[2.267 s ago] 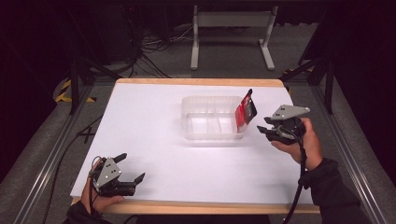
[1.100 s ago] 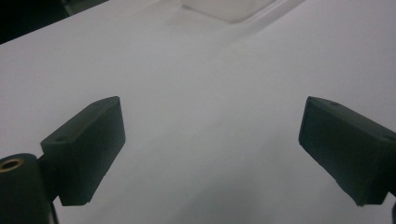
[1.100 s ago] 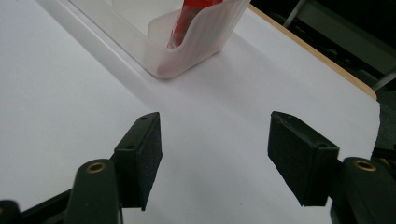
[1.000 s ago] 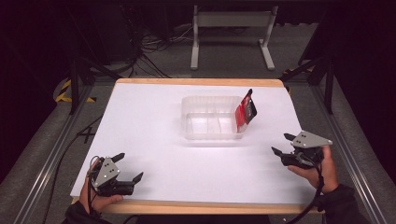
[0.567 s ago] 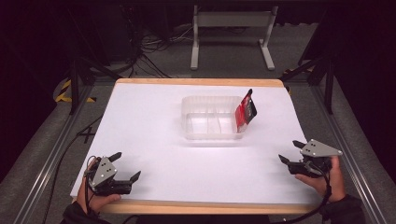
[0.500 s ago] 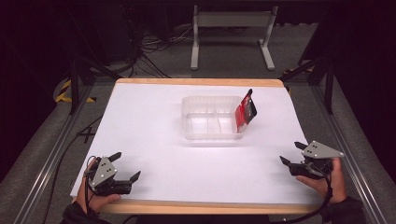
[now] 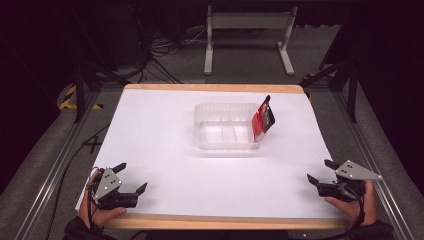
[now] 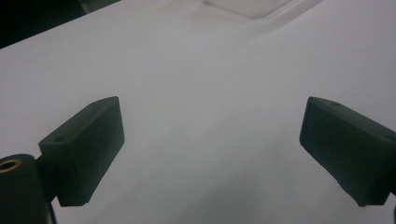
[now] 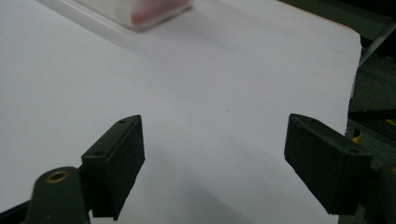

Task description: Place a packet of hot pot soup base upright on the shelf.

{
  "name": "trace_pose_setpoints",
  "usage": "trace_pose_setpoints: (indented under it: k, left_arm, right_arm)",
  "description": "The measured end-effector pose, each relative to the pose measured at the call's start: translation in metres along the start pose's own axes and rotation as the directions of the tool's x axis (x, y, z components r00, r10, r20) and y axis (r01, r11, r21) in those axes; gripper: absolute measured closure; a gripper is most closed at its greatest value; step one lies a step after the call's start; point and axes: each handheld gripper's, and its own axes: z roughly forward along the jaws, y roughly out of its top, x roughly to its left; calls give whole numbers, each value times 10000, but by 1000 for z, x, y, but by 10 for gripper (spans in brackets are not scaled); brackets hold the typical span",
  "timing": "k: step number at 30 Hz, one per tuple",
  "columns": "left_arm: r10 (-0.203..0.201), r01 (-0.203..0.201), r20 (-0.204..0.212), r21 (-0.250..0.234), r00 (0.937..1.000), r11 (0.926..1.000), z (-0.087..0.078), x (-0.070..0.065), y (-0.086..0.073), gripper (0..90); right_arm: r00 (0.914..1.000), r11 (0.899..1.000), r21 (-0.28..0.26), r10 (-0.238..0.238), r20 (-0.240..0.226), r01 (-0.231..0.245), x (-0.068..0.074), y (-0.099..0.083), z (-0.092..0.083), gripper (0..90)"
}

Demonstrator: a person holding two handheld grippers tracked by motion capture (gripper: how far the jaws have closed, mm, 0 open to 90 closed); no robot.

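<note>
Here we see a red-and-black packet [image 7: 262, 120] tilted upright, top toward the far right corner, against the clear tray's [image 7: 226, 128] right wall, mid-tabletop [image 7: 165, 130]. Our left gripper [image 7: 131, 178] and right gripper [image 7: 320, 173] rest at the near corners, jaws spread wide, holding nothing.

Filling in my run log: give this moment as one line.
left gripper open, near-left | right gripper open, near-right | red packet leaning in clear tray

My left gripper [image 8: 212, 154] sits low over the white table surface [image 8: 201, 93], its two black jaws spread wide with nothing between them. At the top edge I can make out the blurred corner of a clear plastic container [image 8: 252, 7], well apart from the jaws.
</note>
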Motion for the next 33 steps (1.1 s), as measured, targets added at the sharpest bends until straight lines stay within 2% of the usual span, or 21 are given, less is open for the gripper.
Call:
trace_pose_setpoints:
  k: [7, 12, 16, 25, 33]
  left_arm:
    - [-119, 119, -60, -48, 9999, 9999, -3, 3, -3, 70]
    - [-378, 377, -46, -187, 9993, 9991, -5, 5, -6, 69]
    - [-206, 206, 2, -94, 9998, 9997, -3, 3, -5, 70]
    - [-187, 187, 35, -54, 9998, 9998, -3, 2, -5, 70]
    - [-111, 111, 43, -12, 9999, 9999, -2, 2, -4, 70]
  right_arm:
    - [9993, 9992, -181, 349, 100, -348, 1, -11, -5, 191]
    - [9979, 9984, -248, 524, 380, -515, 3, -14, -6, 158]
    - [9970, 9973, -445, 600, 493, -578, 2, -13, -8, 154]
    - [9968, 9984, -381, 438, 661, -414, 4, -13, -7, 147]
    - [9975, 9988, -390, 320, 624, -296, 6, -12, -7, 147]
